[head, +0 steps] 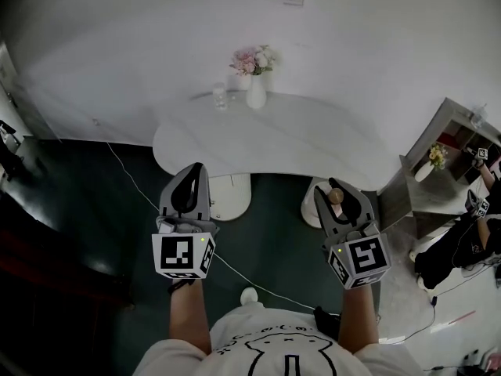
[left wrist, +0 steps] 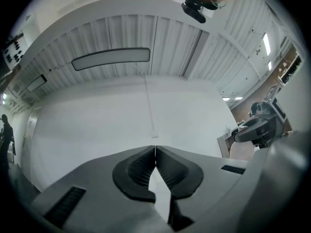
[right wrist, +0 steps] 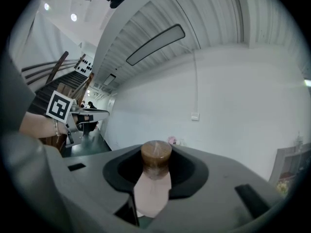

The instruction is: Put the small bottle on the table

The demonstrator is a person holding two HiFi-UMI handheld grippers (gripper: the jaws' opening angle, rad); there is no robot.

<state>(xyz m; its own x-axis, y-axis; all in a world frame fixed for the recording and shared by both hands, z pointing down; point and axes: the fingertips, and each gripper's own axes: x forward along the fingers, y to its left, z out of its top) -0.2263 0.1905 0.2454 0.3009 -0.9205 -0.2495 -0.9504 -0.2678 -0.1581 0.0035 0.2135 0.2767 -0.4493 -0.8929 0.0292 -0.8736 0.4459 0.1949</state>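
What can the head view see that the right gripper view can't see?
Only the head view shows the white table from above, the glass standing on it and the person's shirt. Only the right gripper view shows the long ceiling light and the stairs. Both show the small bottle with its brown cap, held between the jaws of the right gripper.

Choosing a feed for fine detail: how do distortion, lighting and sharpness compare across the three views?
Head view: dim, corners dark, the white table evenly lit. Left gripper view: round black vignette, straight lines bent, left gripper soft up close. Right gripper view: same fisheye, small bottle fairly sharp, ceiling lamps glaring top left.
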